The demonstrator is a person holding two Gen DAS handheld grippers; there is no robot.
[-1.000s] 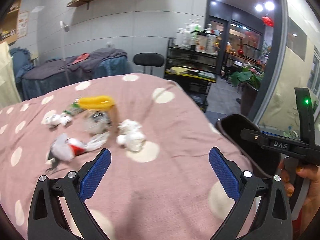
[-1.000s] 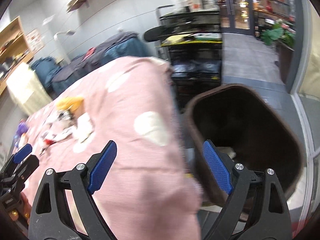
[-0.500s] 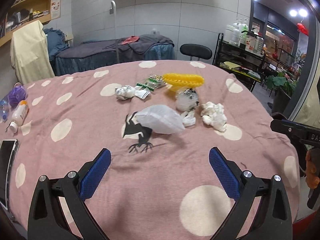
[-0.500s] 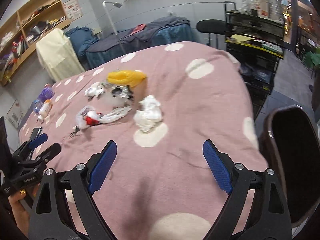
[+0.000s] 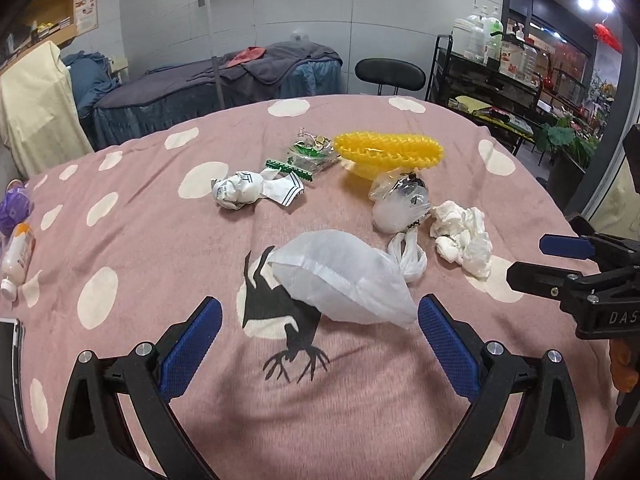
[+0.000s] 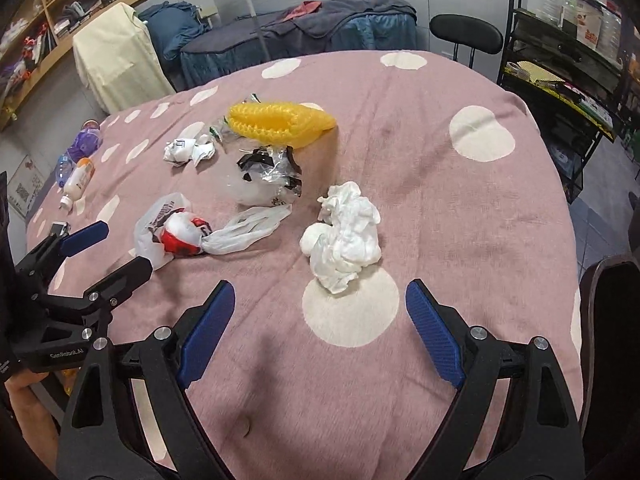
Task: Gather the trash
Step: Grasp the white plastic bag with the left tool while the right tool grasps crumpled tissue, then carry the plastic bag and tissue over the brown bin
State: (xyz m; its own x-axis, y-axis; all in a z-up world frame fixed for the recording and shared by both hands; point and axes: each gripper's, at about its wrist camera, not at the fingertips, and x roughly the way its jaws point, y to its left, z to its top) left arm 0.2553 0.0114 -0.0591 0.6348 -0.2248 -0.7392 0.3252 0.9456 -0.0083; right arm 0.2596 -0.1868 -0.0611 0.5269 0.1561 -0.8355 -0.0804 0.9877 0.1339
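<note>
Trash lies on a pink spotted cloth (image 5: 140,240). In the left wrist view a white plastic bag (image 5: 344,276) sits just ahead of my open left gripper (image 5: 318,320); nothing is between its fingers. Beyond it lie a clear plastic bag (image 5: 400,204), a yellow foam net (image 5: 388,152), a crumpled paper (image 5: 240,190) and a green wrapper (image 5: 312,156). A crumpled white tissue (image 6: 344,240) lies just ahead of my open, empty right gripper (image 6: 320,300). The white bag (image 6: 176,232) shows red print from this side, next to the left gripper (image 6: 120,248).
A dark brown bin (image 6: 612,320) stands off the table's right edge. Bottles (image 6: 80,178) and a phone (image 5: 8,360) lie at the table's left side. A black chair (image 5: 390,74), a black shelf rack (image 6: 560,60) and a covered bed (image 5: 240,76) stand behind the table.
Both views have swung from the bin and the table's right edge to the trash pile, which now lies closer. Both grippers have stayed open.
</note>
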